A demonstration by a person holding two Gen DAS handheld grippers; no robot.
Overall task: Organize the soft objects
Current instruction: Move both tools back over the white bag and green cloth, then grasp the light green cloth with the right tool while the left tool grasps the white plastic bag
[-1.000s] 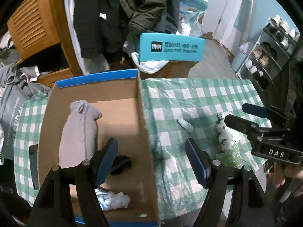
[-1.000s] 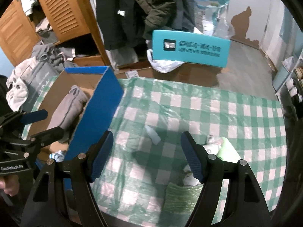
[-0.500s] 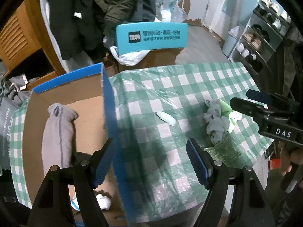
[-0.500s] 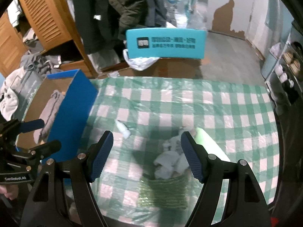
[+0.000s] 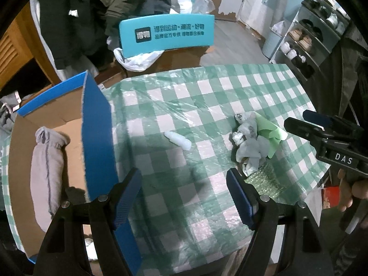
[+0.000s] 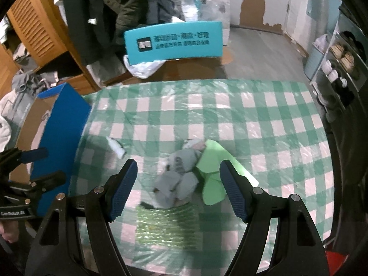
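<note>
Hovering right gripper (image 6: 178, 189), apparently above socks (image 6: 177, 177)

We note a table (image 6: 271, 124) under green-checked cloth. Behind it, dark coats (image 6: 119, 7) hang beside a louvred wooden door (image 6: 34, 27). The floor (image 6: 257, 53) is grey; the white wall (image 6: 260, 2) shows peeled patches. A shoe rack (image 5: 306, 43) stands right.

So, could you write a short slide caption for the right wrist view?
Open right gripper above a pile of grey socks and green cloth on the checked tablecloth.
</note>
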